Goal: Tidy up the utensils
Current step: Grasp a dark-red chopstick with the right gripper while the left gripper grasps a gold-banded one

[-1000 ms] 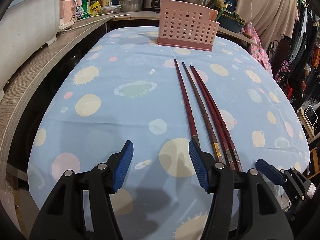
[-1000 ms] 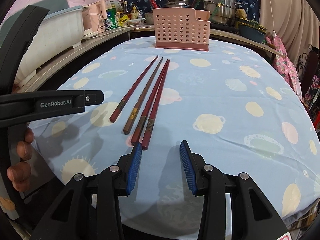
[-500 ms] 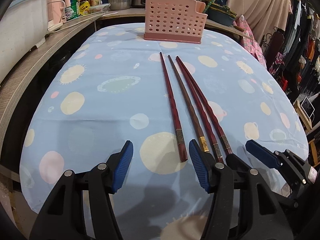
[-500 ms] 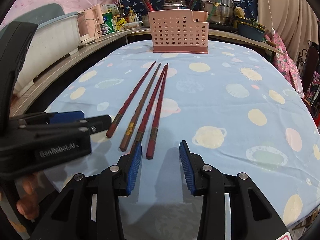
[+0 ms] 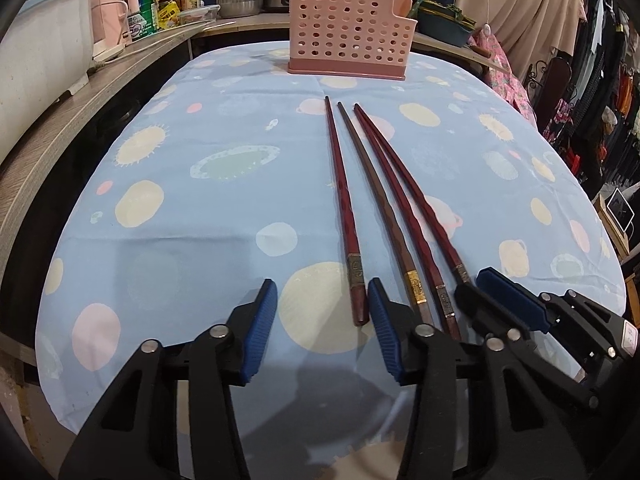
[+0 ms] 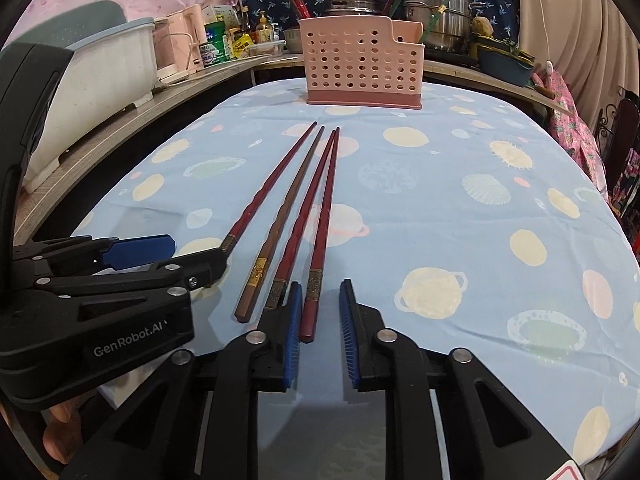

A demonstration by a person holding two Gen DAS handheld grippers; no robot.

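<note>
Four dark red and brown chopsticks lie side by side on the blue spotted tablecloth [image 5: 192, 224], tips toward a pink perforated holder [image 5: 348, 44] at the far end. My left gripper [image 5: 322, 322] is closing, and the thick end of the leftmost chopstick [image 5: 340, 184] lies between its jaws, near the right pad and not pressed. My right gripper [image 6: 320, 320] is also closing around the end of the rightmost chopstick [image 6: 326, 208]. That stick lies close to the left pad, with a gap to the right pad. The holder [image 6: 360, 64] stands empty behind.
A wooden counter [image 5: 60, 128] runs along the left with a white tub [image 5: 36, 40], a pink kettle [image 6: 180, 44] and bottles. Steel pots [image 6: 436, 8] stand behind the holder. Clothes [image 5: 608, 80] hang at the right. A hand [image 6: 60, 432] holds the left gripper.
Both grippers' jaws have narrowed. The leftmost chopstick's end now lies between the left jaws and the rightmost one's end between the right jaws; earlier both ends lay ahead of the pads.
</note>
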